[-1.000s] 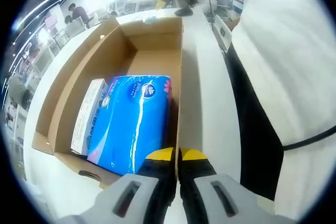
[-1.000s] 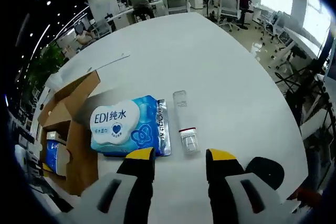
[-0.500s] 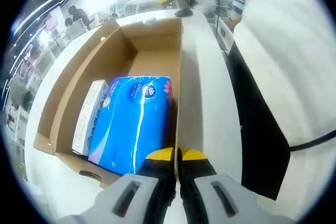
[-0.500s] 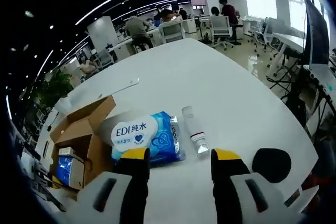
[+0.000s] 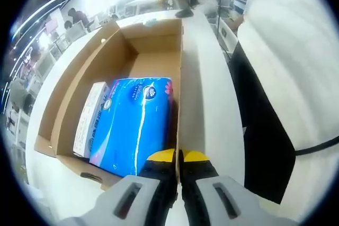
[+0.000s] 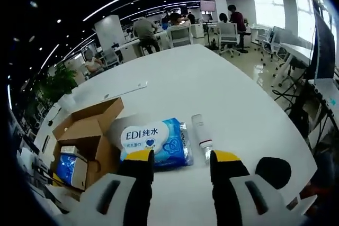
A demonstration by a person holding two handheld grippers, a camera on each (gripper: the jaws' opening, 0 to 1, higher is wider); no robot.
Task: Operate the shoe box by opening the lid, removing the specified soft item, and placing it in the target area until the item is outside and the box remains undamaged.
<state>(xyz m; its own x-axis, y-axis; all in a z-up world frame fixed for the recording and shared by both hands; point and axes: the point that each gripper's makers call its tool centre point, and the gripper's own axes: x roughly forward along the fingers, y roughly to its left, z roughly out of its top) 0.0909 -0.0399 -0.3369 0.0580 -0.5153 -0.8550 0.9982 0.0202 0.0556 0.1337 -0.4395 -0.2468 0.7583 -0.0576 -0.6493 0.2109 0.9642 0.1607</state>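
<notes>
An open cardboard shoe box [image 5: 114, 56] sits on a white table [image 5: 204, 93], its lid already folded back, with a small white carton [image 5: 89, 117] lying against its left inner wall and a blue soft pack [image 5: 135, 123] beside it, touching the carton and filling the near end of the box. At the bottom of the left gripper view, the left gripper [image 5: 178, 155] has its yellow-tipped jaws pressed together on the thin right wall of the box, pinning it at the near corner; a person in a white top stands just to the right of the table. In the right gripper view, the box appears at the left, and just beside it on the table lies a blue-and-white wipes pack [image 6: 153, 141], with a slim clear tube [image 6: 200, 135] next to that. The right gripper [image 6: 177, 156] hovers above the table with its jaws spread and nothing between them. If the wipes pack is the item called for, it appears to be already out of the box. The risk now sits with the clamped wall: a tug or twist from the left gripper could crease or tear the cardboard, or drag the box across the table. A careless sweep of the empty right gripper could also nudge the tube into rolling away.
</notes>
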